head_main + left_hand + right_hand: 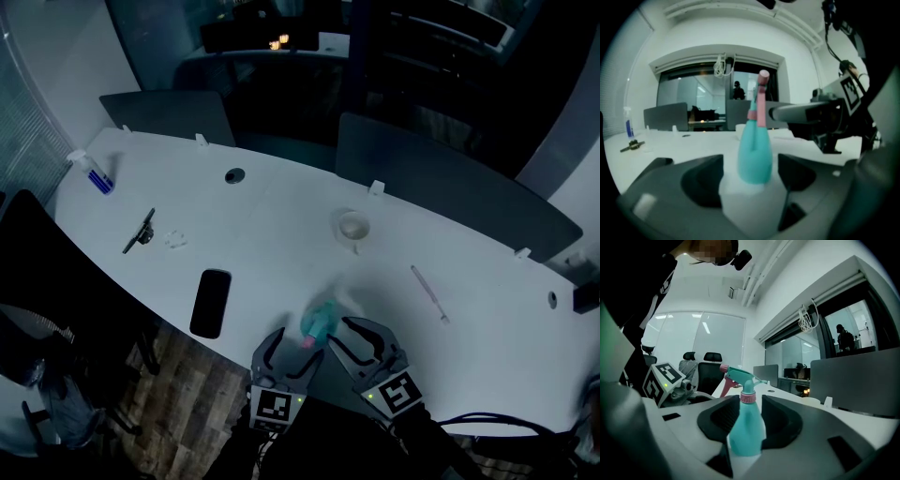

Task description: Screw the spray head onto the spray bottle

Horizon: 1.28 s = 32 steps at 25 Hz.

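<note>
A teal spray bottle (319, 323) with a pink collar and a teal and pink spray head on its neck stands upright on the white table (281, 244), near the front edge. It looks blurred in the head view. My left gripper (292, 349) sits just in front of it and to its left, with the jaws apart. The left gripper view shows the bottle (754, 154) centred past the open jaws with a gap on each side. My right gripper (354, 336) is to the bottle's right, also open. The right gripper view has the bottle (746, 427) framed by the dark pads (783, 420), with no visible pressing.
A black phone (210, 303) lies left of the grippers. Farther back are a white cup (353, 226), a thin stick (429, 292), a black clip-like tool (140, 231) and a small bottle (96, 174). Grey partitions (441, 183) line the far edge. A black chair (37, 281) stands at the left.
</note>
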Motion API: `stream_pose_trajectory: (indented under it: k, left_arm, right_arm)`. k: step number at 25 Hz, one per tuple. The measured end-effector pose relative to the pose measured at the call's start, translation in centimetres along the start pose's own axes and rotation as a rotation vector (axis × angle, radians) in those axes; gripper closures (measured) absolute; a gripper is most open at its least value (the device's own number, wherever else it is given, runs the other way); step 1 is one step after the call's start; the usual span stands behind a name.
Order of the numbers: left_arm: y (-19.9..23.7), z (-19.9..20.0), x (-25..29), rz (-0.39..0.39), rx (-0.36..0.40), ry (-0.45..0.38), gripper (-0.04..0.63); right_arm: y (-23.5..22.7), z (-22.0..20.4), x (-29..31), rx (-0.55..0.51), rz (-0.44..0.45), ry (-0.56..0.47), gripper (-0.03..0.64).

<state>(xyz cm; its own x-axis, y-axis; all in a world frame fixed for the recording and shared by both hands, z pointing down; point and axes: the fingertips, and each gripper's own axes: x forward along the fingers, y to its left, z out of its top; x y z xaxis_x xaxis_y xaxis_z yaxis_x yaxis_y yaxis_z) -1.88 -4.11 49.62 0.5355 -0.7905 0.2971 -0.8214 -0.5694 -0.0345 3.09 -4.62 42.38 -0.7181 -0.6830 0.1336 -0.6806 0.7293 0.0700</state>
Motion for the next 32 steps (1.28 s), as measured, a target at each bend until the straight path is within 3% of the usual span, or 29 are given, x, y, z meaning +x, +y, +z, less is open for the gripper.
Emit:
stream_pose_trajectory:
  k: [2, 4, 6, 9, 12, 22, 28, 32]
  left_arm:
    - [1.2, 0.3, -1.0, 0.088, -0.034, -0.009, 0.302]
    - [3.0, 0.9, -2.4, 0.221, -0.047, -0.036, 0.417]
    - [4.5, 1.8, -4.0, 0.344, -0.037, -0.062, 0.591]
    - [5.4, 3.2, -5.8, 0.438, -0.038, -0.1, 0.592]
    - [5.5, 4.5, -6.6, 0.482, -0.031, -0.13, 0.592]
    - [4.3, 8.9, -7.6, 0.492, 0.028, -0.217, 0.594]
    - [4.1, 9.1, -10.3, 0.416, 0.017, -0.229, 0.594]
    - [3.2, 8.8, -13.6, 0.358, 0.051, -0.252, 0.594]
  right_arm:
    - [-0.4, -0.1, -0.4, -0.017, -0.035, 0.016, 0.589]
    - [-0.6, 0.0, -0.9, -0.017, -0.051, 0.017, 0.611]
    - [-0.8, 0.0, -1.3, -0.01, -0.055, 0.015, 0.612]
    - [-1.0, -0.2, -1.8, -0.033, -0.067, 0.017, 0.612]
    - [-1.4, -0.2, -2.5, -0.045, -0.1, 0.006, 0.612]
    - [-1.3, 1.5, -3.6, -0.029, -0.206, -0.062, 0.612]
    - [1.0, 2.1, -5.1, -0.013, -0.305, -0.053, 0.612]
    - [4.4, 2.7, -6.8, -0.002, -0.383, -0.064, 0.612]
